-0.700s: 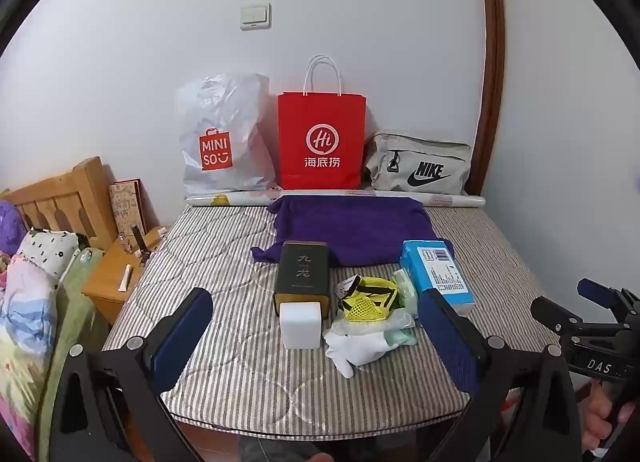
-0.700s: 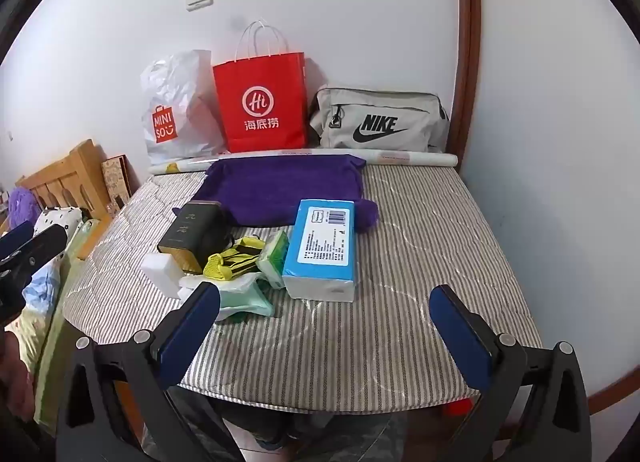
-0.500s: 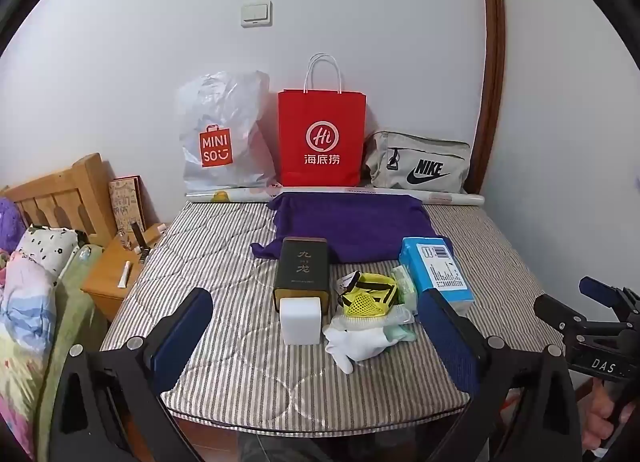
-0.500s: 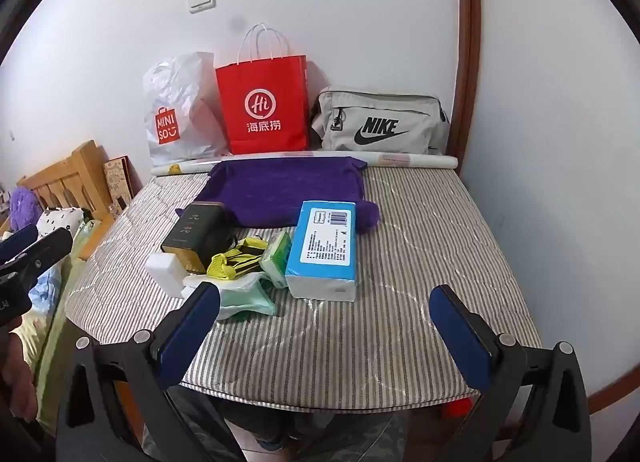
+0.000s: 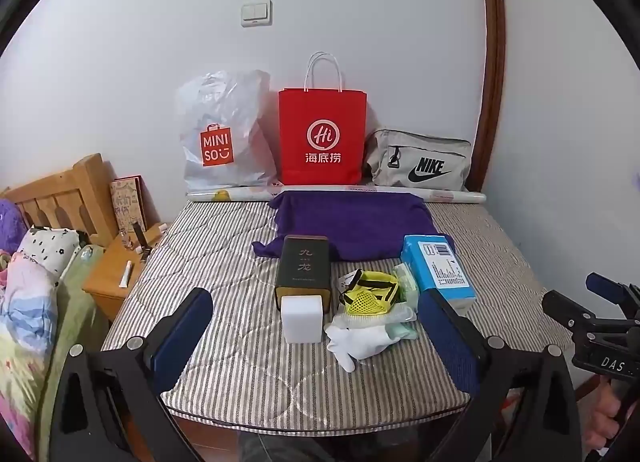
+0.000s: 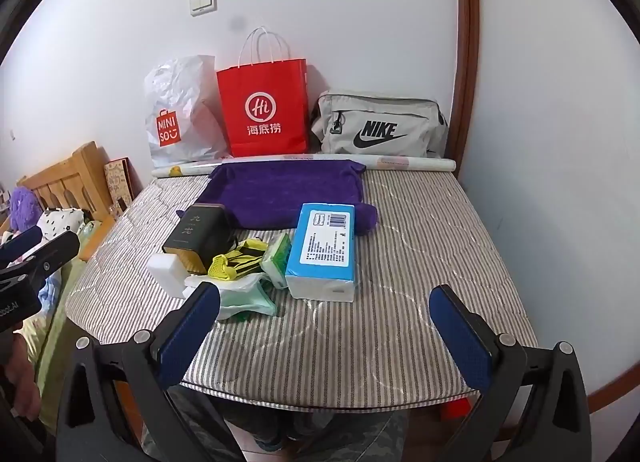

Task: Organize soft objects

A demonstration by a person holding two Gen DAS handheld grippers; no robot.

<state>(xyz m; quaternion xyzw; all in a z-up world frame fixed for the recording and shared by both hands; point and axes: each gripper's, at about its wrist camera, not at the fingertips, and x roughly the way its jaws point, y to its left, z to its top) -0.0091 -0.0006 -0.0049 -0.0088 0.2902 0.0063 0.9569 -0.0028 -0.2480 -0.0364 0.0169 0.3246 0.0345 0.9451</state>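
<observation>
Soft pile was seen near the front edge of the striped mattress point(image 5: 224, 374): white cloth point(image 5: 356, 342) lying in front, yellow mesh item point(image 5: 370, 296) resting just behind it, pale green bag point(image 6: 250, 296) tucked underneath. Purple towel point(image 5: 356, 221) was spread flat further back, toward the wall. Blue tissue pack point(image 6: 326, 246) was placed right of the pile, dark box point(image 5: 304, 270) left of it, white block point(image 5: 302, 318) touching the box's front. Red paper bag point(image 5: 322, 137) was stood against the wall. Left gripper point(image 5: 316, 336) and right gripper point(image 6: 328, 336) were held fully spread, nothing gripped, both kept short of the items
</observation>
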